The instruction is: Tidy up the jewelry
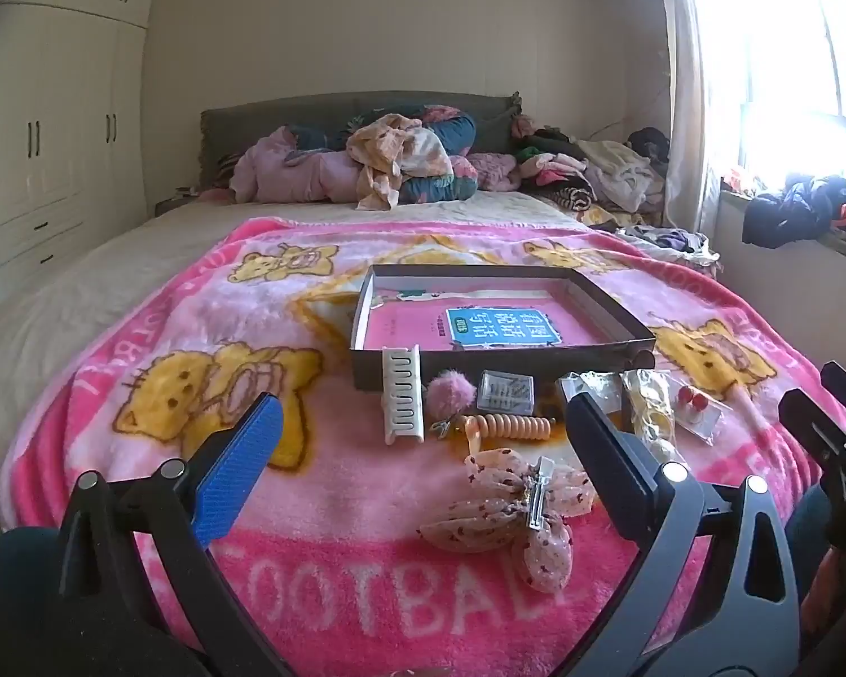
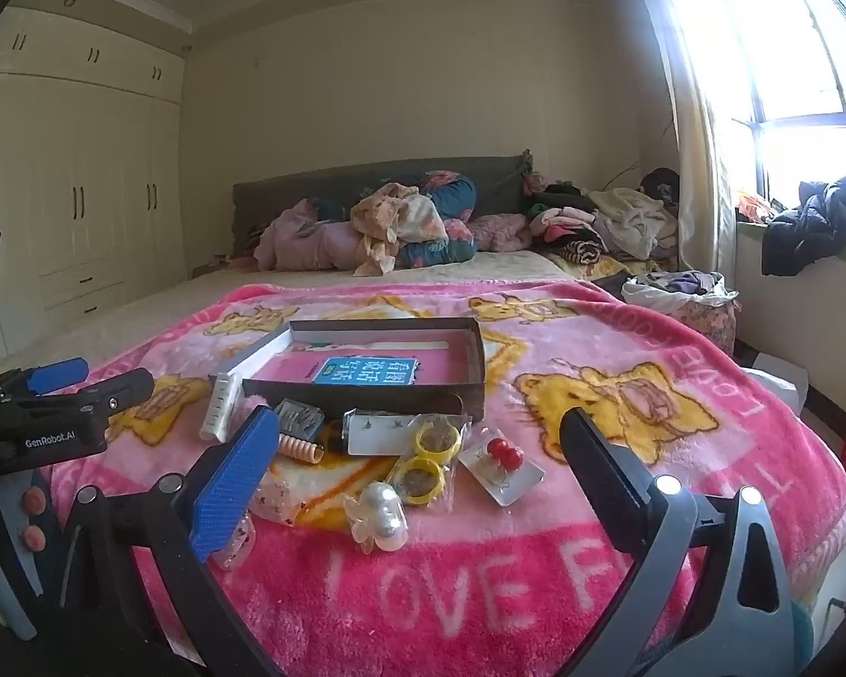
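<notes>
Both our grippers hang over the pink blanket [image 1: 333, 485] with fingers spread wide and nothing between them: the left gripper [image 1: 423, 451] and the right gripper [image 2: 417, 462]. Our left gripper's right finger hides part of the packets behind it, and the right gripper's blue pad [image 2: 234, 485] covers most of the bow [image 1: 507, 513], so from that side we cannot make it out. The spotted pink bow with its metal clip lies between the left fingers. Ahead of them sit a white comb [image 1: 403, 395], a pink pompom [image 1: 451, 389] and an orange coil [image 1: 507, 427]. Between the right fingers lie a pearl clip [image 2: 380, 516], yellow rings [image 2: 426, 460] in a clear bag and red earrings [image 2: 505, 454] on a card. Beyond everything stands the open box [image 1: 502, 361], holding a pink book [image 1: 479, 327]. Clothes [image 1: 400, 163] pile up far ahead by the headboard.
</notes>
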A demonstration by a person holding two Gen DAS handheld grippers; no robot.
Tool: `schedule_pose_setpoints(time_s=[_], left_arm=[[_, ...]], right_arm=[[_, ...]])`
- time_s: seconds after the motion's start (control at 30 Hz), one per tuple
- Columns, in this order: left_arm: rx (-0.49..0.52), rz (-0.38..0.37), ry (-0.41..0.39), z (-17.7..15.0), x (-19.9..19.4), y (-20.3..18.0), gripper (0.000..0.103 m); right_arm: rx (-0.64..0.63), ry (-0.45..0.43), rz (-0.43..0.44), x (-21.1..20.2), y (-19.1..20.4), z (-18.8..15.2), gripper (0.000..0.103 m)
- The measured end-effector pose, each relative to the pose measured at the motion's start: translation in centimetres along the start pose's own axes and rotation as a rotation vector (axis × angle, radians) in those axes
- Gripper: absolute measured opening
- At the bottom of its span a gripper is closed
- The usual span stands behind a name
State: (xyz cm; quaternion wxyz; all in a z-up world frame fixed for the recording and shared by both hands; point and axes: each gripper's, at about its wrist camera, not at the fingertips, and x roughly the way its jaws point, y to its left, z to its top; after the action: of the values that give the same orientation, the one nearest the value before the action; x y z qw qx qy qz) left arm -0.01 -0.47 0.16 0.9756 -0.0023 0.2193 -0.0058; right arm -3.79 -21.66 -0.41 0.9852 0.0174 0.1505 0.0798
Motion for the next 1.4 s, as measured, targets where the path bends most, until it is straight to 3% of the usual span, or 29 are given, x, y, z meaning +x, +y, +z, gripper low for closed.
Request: schedule_pose_setpoints(time_s=[1.4], left_arm=[[-0.004, -0.004, 0.003, 0.16, -0.29, -0.12, 0.092]], right_arm=[[0.007, -0.011, 0.009, -0.28, 0.48, 0.29, 0.097]])
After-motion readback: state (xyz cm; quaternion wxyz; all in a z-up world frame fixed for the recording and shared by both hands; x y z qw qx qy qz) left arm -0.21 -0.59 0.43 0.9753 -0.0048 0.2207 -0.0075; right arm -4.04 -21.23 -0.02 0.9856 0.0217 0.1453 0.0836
